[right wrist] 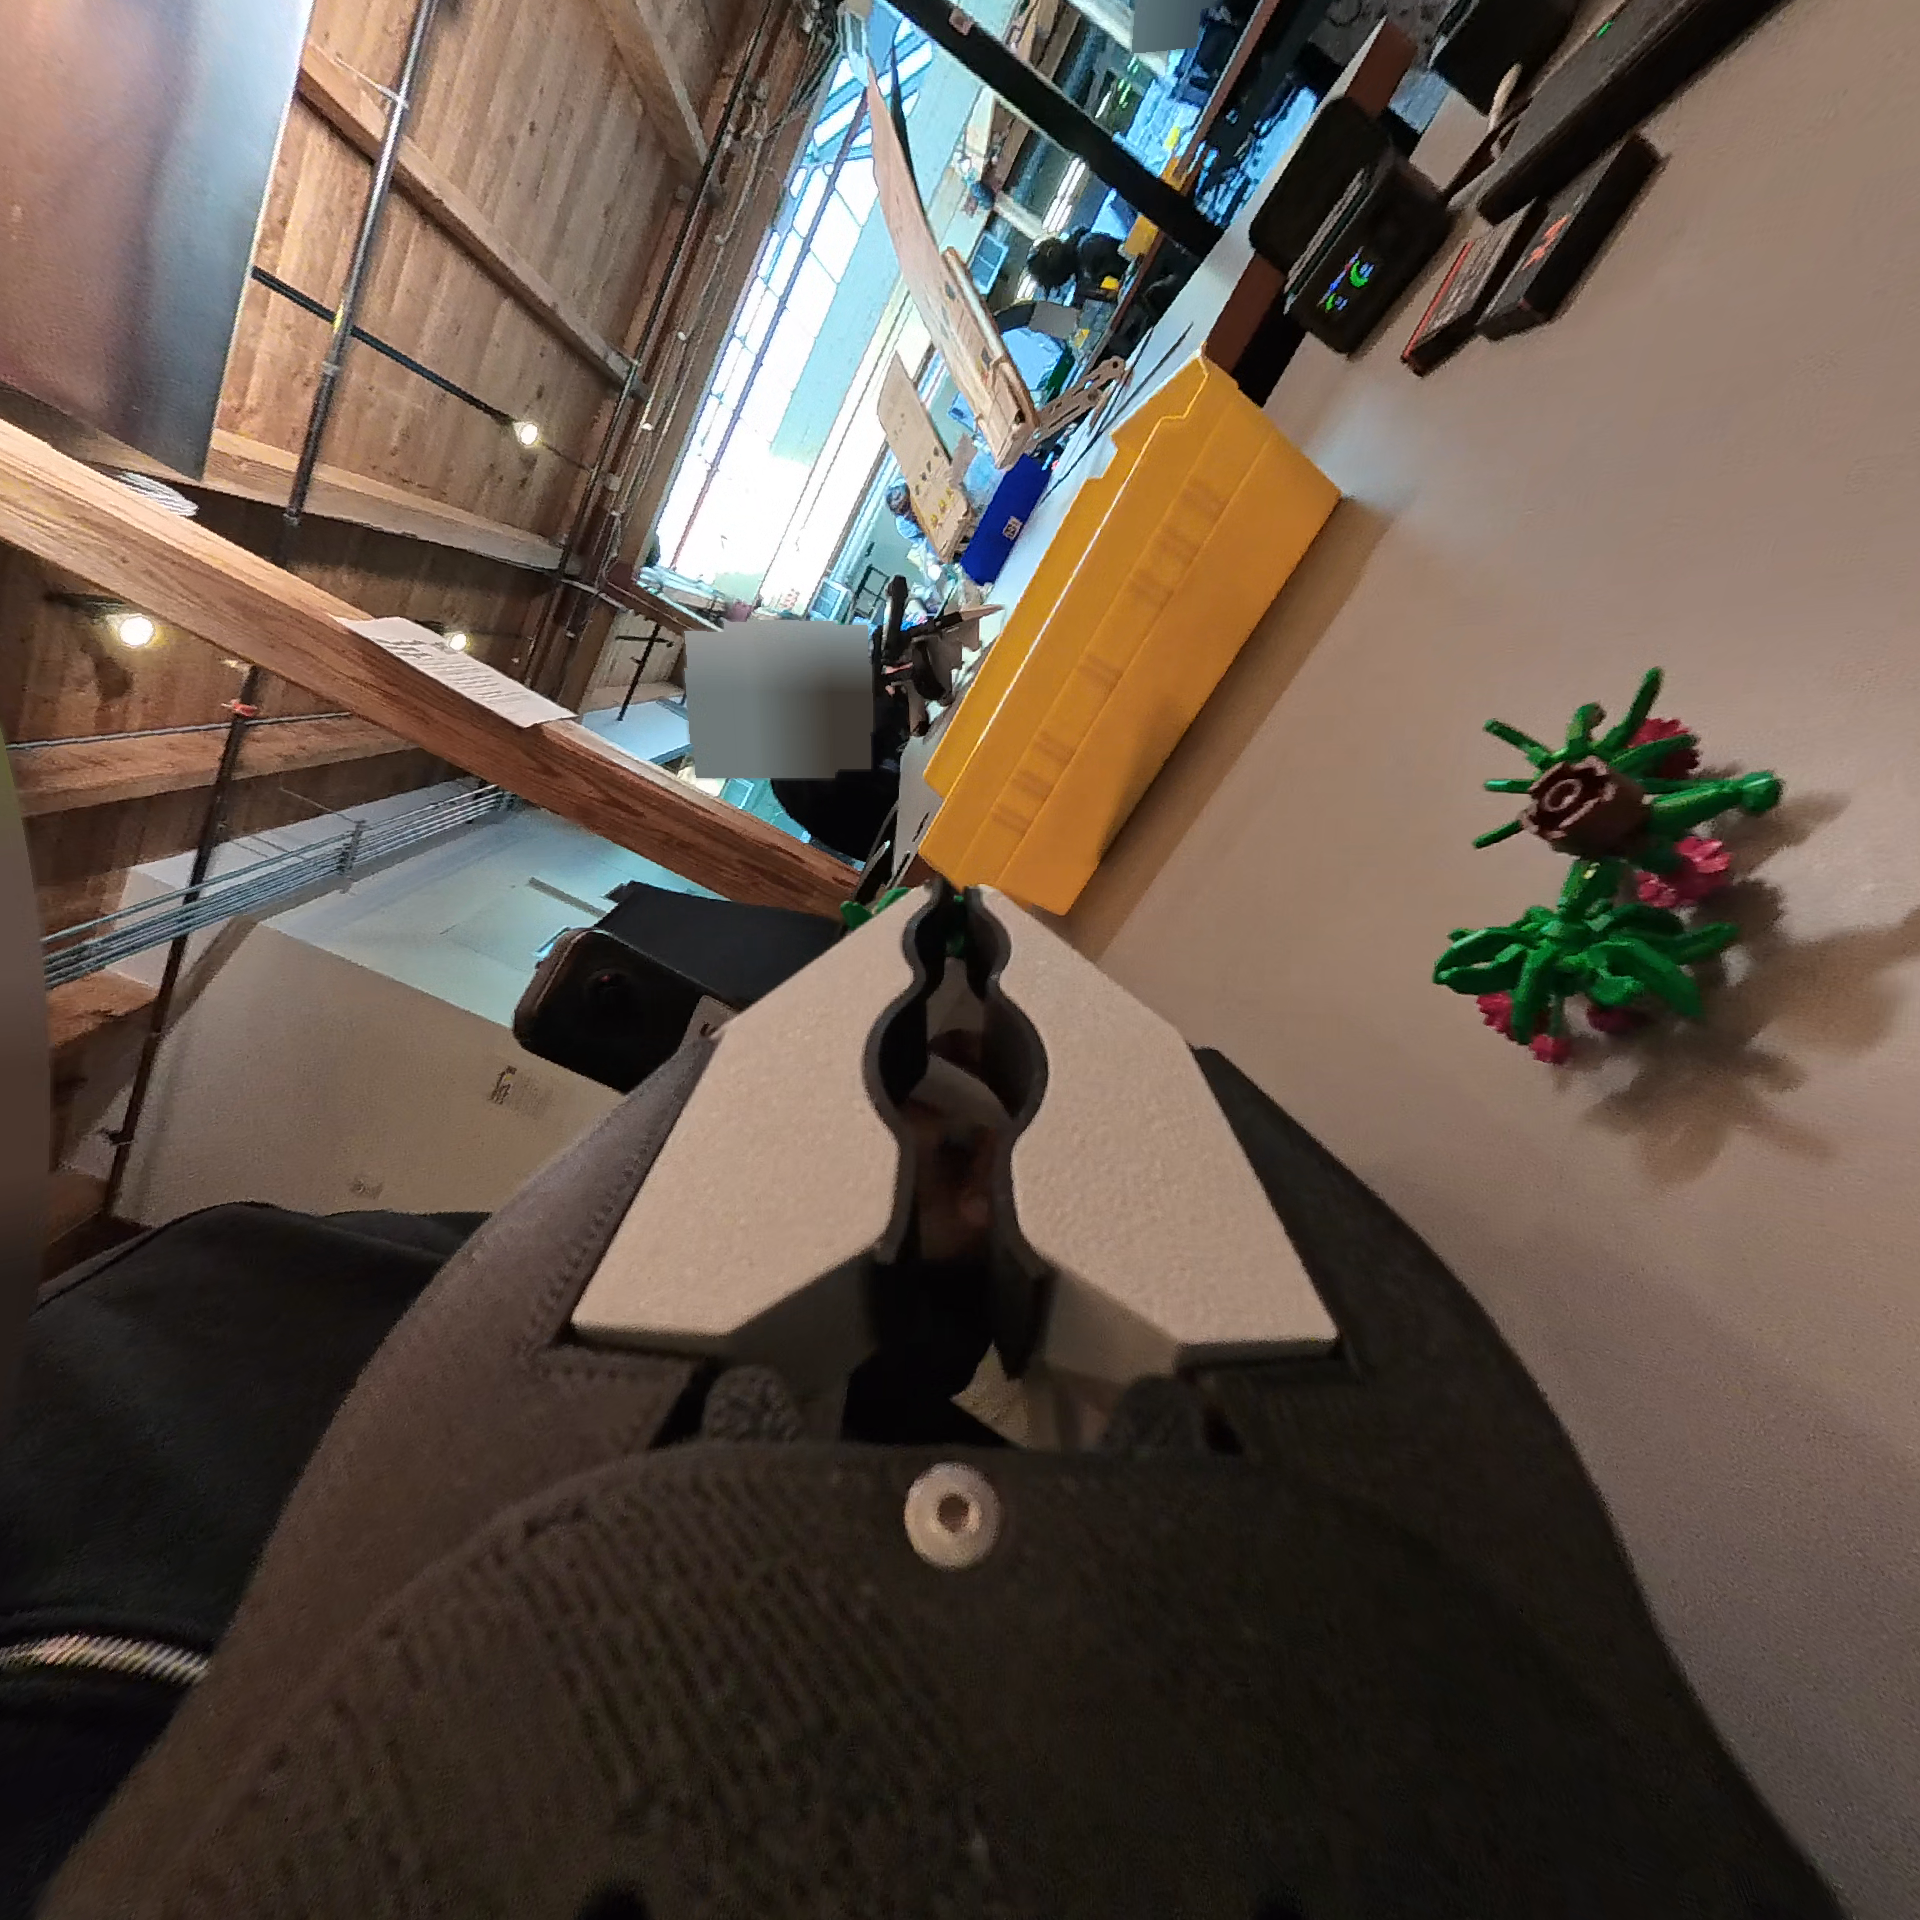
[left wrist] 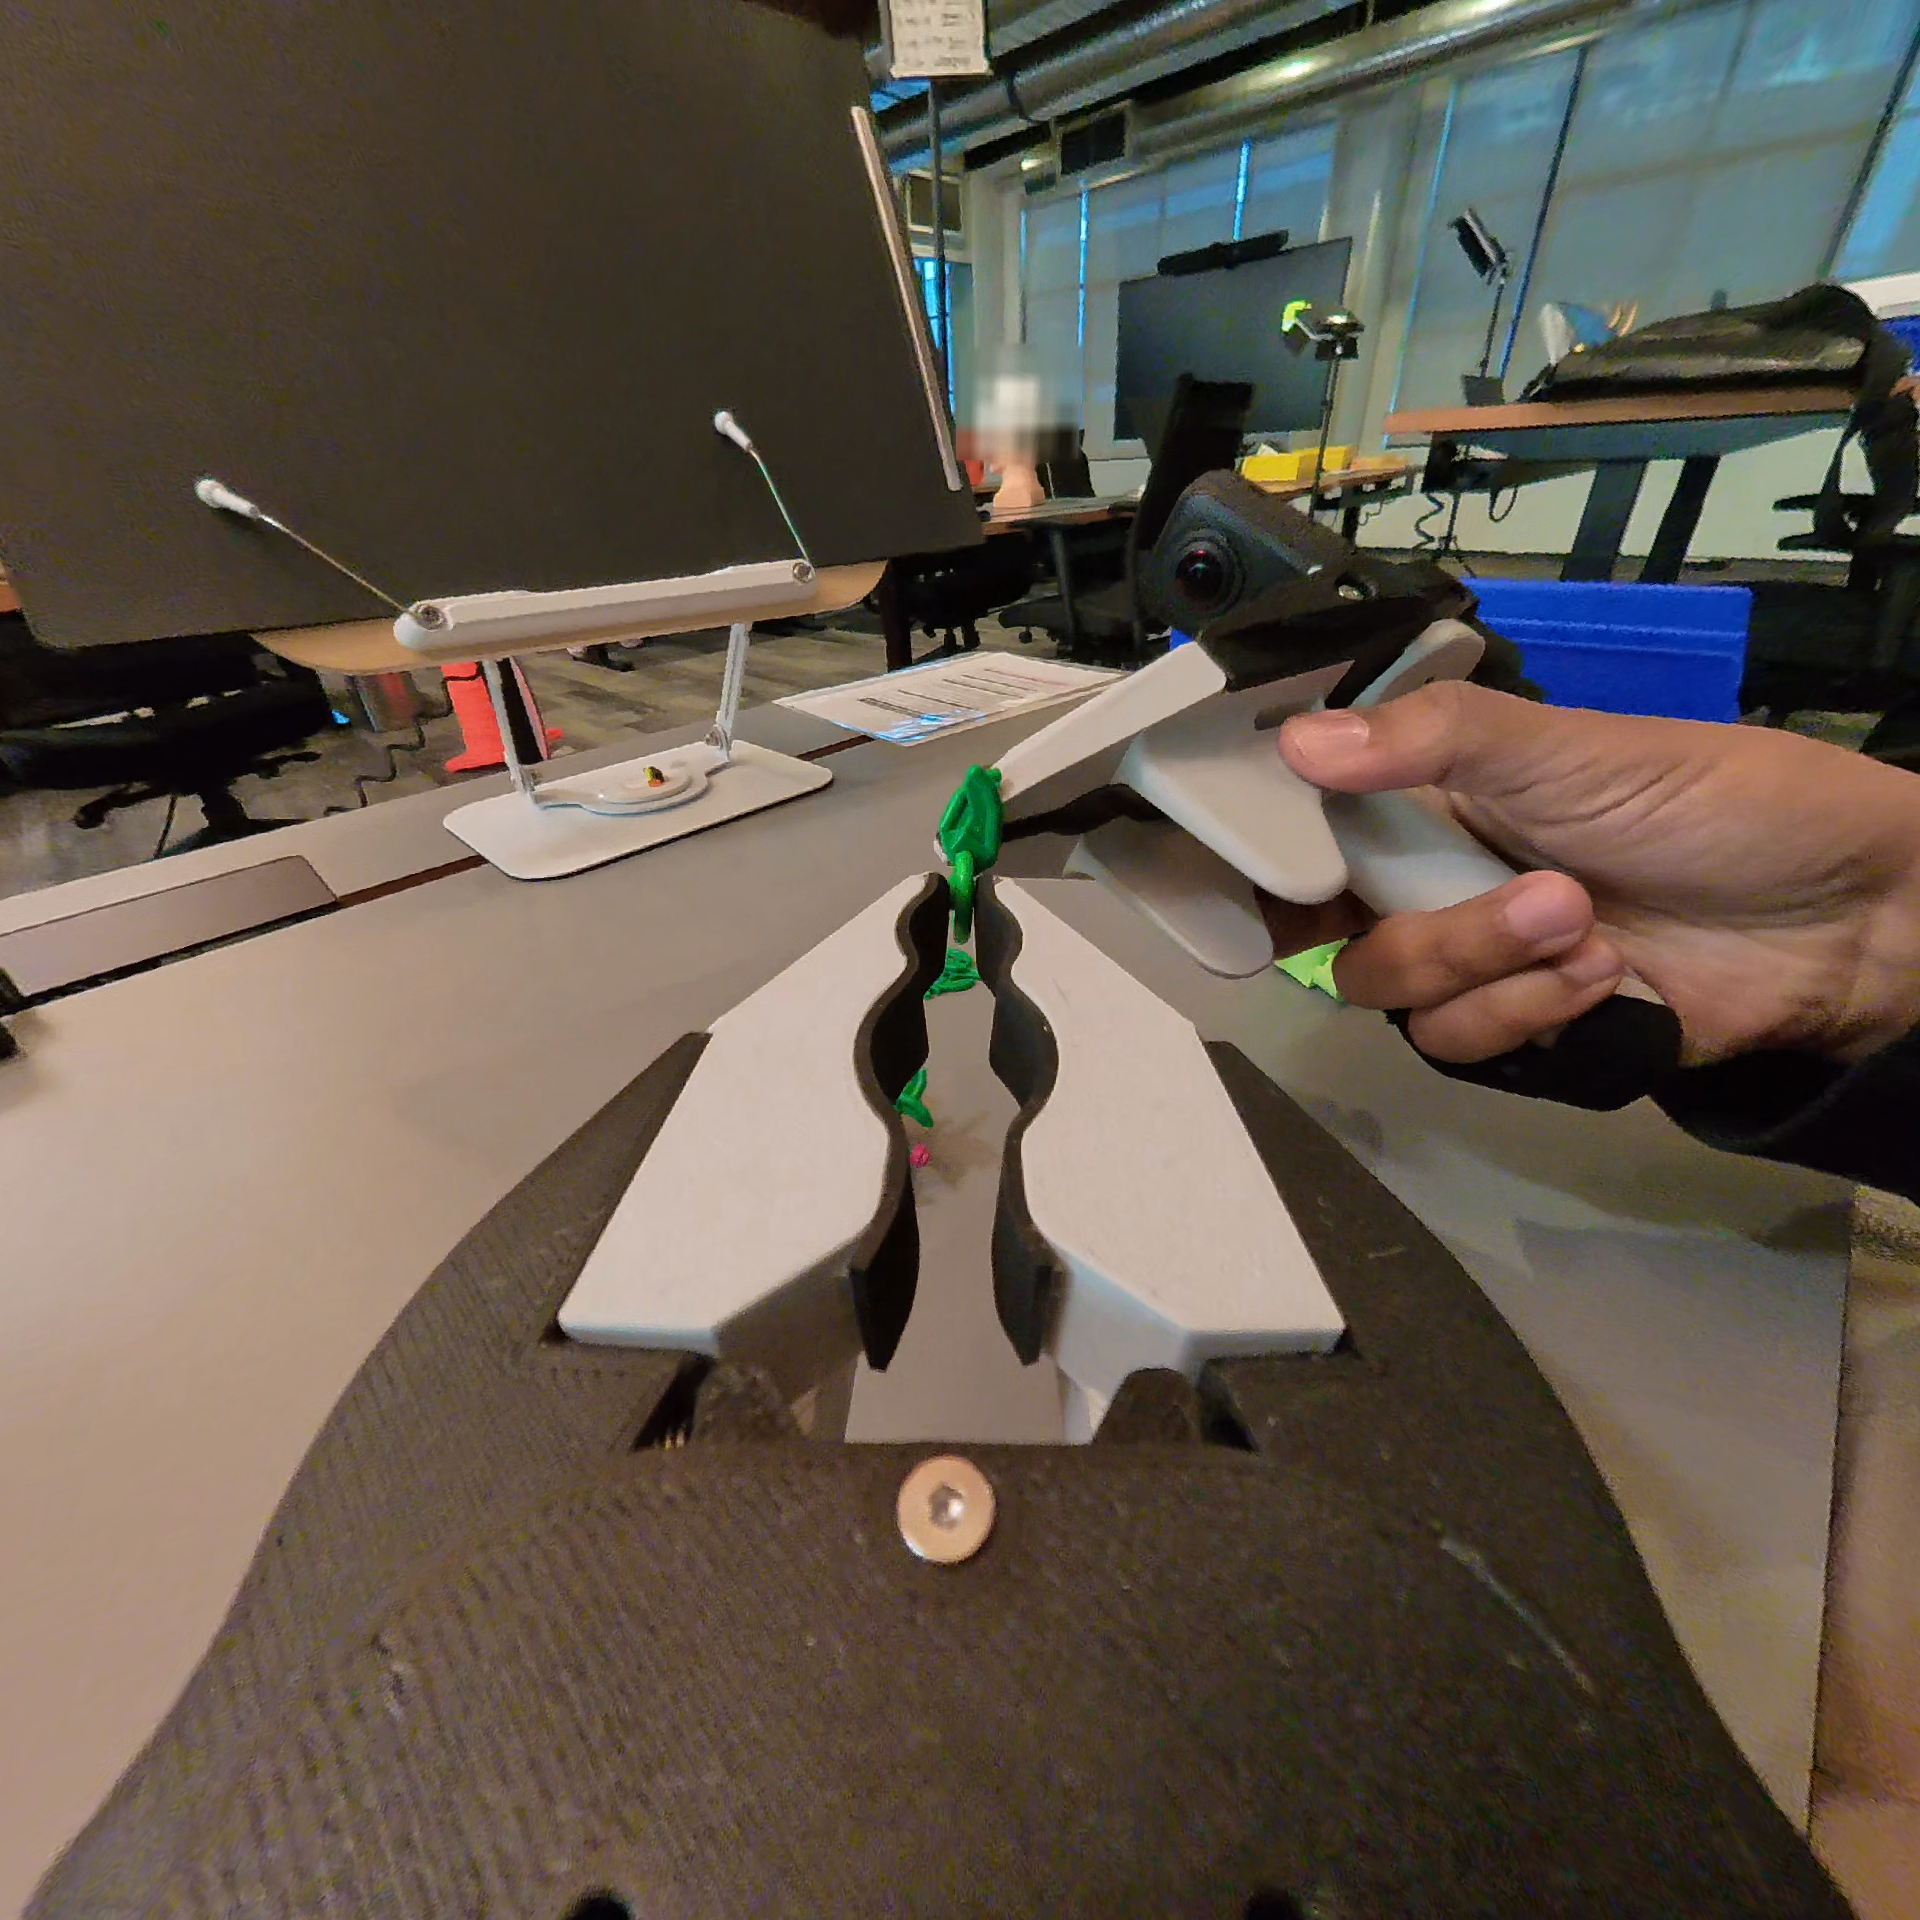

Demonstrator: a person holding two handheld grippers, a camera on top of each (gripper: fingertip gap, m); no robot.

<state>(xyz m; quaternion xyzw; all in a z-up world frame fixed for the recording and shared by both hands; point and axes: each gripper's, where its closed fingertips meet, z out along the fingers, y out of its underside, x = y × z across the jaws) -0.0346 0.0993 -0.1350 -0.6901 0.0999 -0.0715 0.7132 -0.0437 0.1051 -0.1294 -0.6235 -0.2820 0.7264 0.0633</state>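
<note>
My left gripper [left wrist: 964, 885] is shut at its tips on a thin green plastic plant stem [left wrist: 963, 909]. More green leaves [left wrist: 951, 977] and a small pink bit [left wrist: 920, 1154] of the stem show below, between the fingers. My right gripper [left wrist: 1000, 795], held by a hand [left wrist: 1621, 883], comes in from the right. It is shut on the green leafy top [left wrist: 971, 816] of the same stem, just above my left fingertips. In the right wrist view the right gripper [right wrist: 954, 902] is shut, with green [right wrist: 954, 938] showing between its pads. The left gripper's camera [right wrist: 613, 997] is close behind.
A toy flower bunch [right wrist: 1590, 914] with green stems, pink blooms and a brown piece lies on the grey table [right wrist: 1558, 520]. A yellow bin [right wrist: 1122, 665] and black cases [right wrist: 1351, 249] stand farther off. A black board on a white stand [left wrist: 644, 790] and a printed sheet [left wrist: 935, 696] are beyond my left gripper. Both grippers' tips are close together, under 4 cm apart.
</note>
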